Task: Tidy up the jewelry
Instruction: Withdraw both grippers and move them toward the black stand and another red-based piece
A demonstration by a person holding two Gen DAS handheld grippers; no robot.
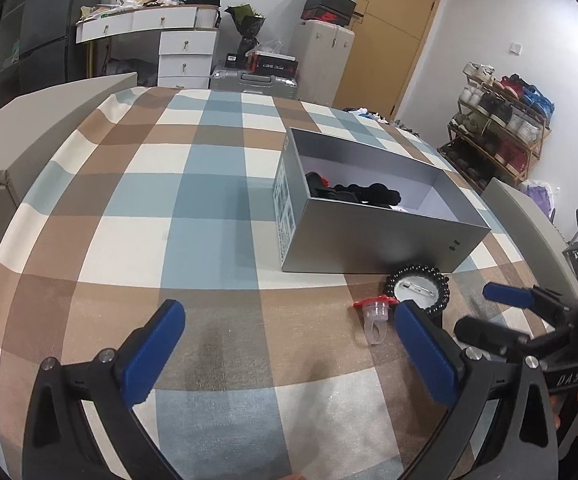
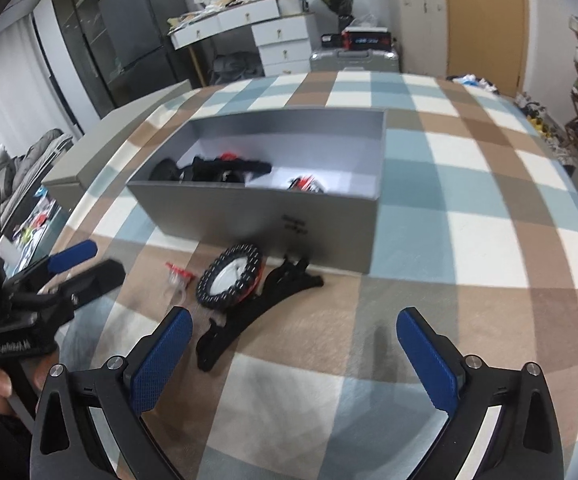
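Checked tablecloth [image 1: 137,208] spread over table. Left gripper [image 1: 289,344] jaws wide open, empty. Right gripper [image 2: 295,354] jaws open, empty. Grey box [image 2: 257,208] placed ahead of jaws; bead bracelet [image 2: 229,280] just before box. Drawers [image 1: 187,44] seen behind.

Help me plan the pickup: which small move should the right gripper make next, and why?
Probably slide the open, empty right gripper forward over the long black hair clip lying on the checked cloth before the grey cardboard box; it is the nearest loose piece.

Checked tablecloth [image 2: 469,184] carries grey box [image 2: 249,216], beaded bracelet [image 2: 229,278] (round badge inside), clear ring [image 2: 177,276], black hairband [image 2: 249,320].
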